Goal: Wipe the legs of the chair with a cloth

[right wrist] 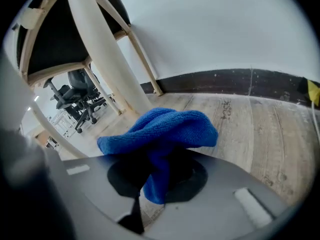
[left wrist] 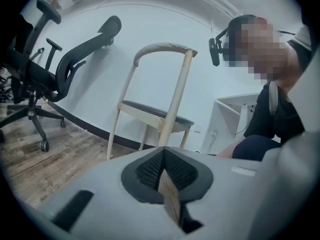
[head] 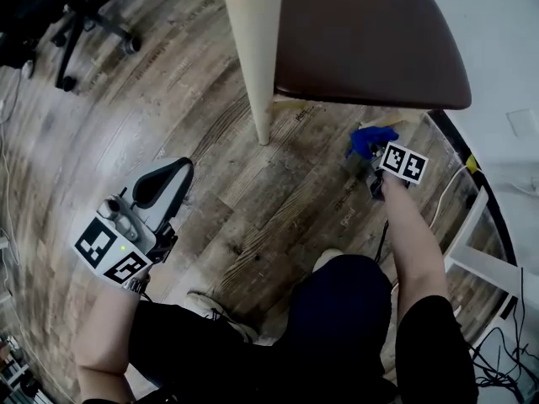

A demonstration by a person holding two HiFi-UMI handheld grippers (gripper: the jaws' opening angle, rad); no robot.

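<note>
- Where the right gripper [right wrist: 157, 179] is seen in its own view, its jaws are found clamped on a blue cloth [right wrist: 165, 129], which is bunched above them and hangs down between them.
- In the head view the same gripper [head: 373, 154] is held low, under the front edge of the chair's dark seat [head: 362, 40], with the cloth [head: 369, 140] at its tip.
- The cloth is placed right at the foot of a pale chair leg [right wrist: 107, 59]; whether the two are touching cannot be told.
- The left gripper [left wrist: 165, 176] is shown with its jaws pressed together and nothing between them.
- That gripper [head: 164, 179] is held well apart from the chair, above the wooden floor [head: 253, 200], and is pointed towards the chair [left wrist: 160, 119].
- Another pale leg [head: 257, 49] is seen standing on the floor between the two grippers.
- A black office chair [head: 84, 7] is set well away on the left.
- A dark skirting board [right wrist: 240, 79] is run along the foot of the white wall behind the chair.
</note>
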